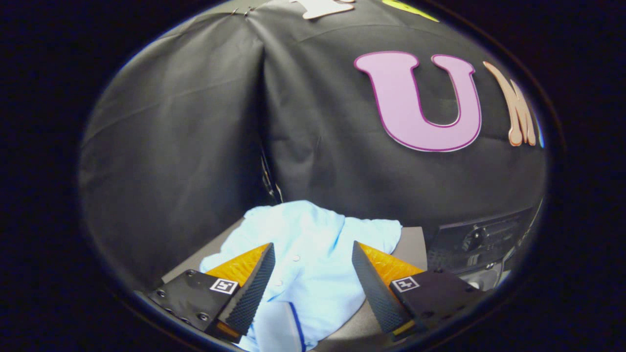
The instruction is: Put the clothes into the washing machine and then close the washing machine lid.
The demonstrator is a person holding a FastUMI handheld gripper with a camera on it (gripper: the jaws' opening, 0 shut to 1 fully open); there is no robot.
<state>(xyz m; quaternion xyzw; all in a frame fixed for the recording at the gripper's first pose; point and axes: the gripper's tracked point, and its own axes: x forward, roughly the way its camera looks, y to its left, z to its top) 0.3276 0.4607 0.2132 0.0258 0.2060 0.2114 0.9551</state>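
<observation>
You see a soft cloth shirt (313, 254) with small buttons, lying on a smooth, dull table (413, 242); the wall (195, 146) is matt cloth.

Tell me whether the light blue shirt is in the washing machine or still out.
Out. The light blue shirt lies crumpled on the grey surface, between and beyond the open gripper fingers, neither touching it.

Washing machine (481, 242) edge-cropped, perhaps its panel.
</observation>
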